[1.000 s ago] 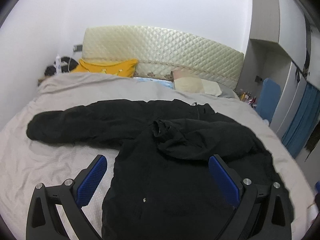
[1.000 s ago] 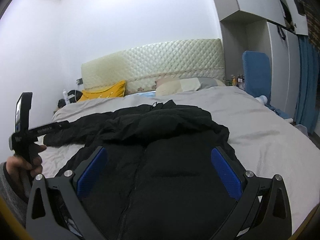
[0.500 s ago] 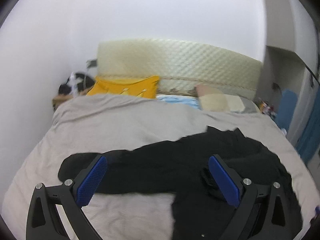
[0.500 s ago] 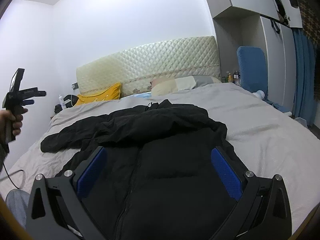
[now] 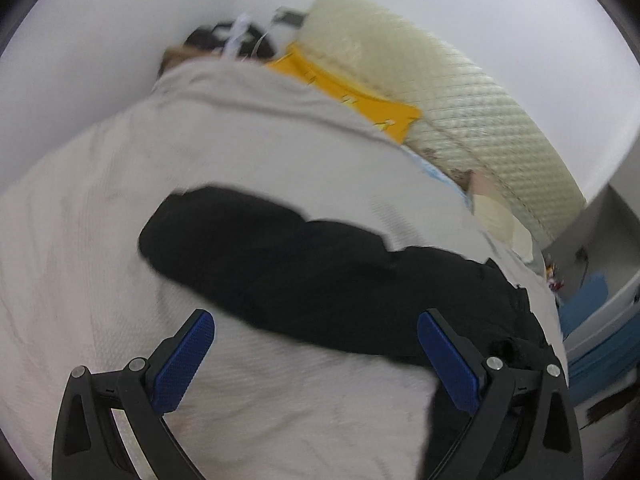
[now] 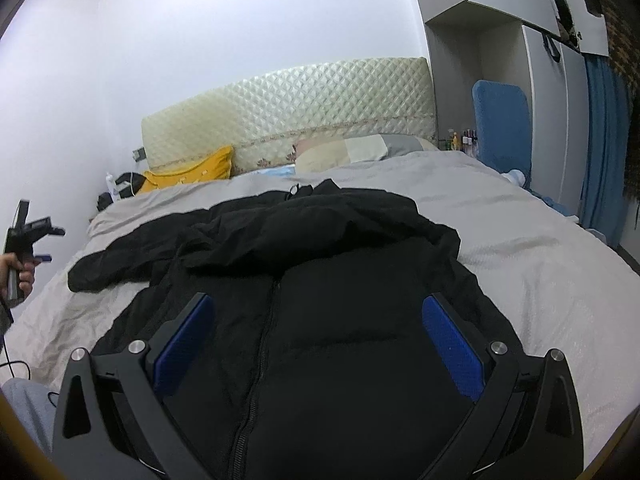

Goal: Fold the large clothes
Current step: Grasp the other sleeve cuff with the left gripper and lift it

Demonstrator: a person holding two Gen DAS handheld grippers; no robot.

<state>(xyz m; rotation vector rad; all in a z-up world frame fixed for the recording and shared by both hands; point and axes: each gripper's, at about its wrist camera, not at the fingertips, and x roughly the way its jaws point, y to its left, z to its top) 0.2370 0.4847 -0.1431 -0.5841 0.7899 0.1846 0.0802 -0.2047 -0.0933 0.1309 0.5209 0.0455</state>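
A large black puffer jacket (image 6: 320, 300) lies front up on the bed, zipper toward me, its top part bunched. Its left sleeve (image 5: 280, 264) stretches out to the left across the sheet. My left gripper (image 5: 316, 352) is open and empty, hovering above the sleeve, the view tilted. It also shows in the right wrist view (image 6: 30, 236) at the far left, held in a hand. My right gripper (image 6: 318, 336) is open and empty above the jacket's lower front.
The bed has a grey-beige sheet (image 6: 540, 272), a quilted cream headboard (image 6: 288, 108), a yellow pillow (image 6: 192, 172) and a pale pillow (image 6: 352, 152). A blue chair (image 6: 502, 128) and wardrobe stand at the right. A bedside table (image 5: 224, 40) holds dark clutter.
My left gripper has swung left and tilted, from over the jacket's body to over the outstretched sleeve. My right gripper has stayed above the jacket's front, open.
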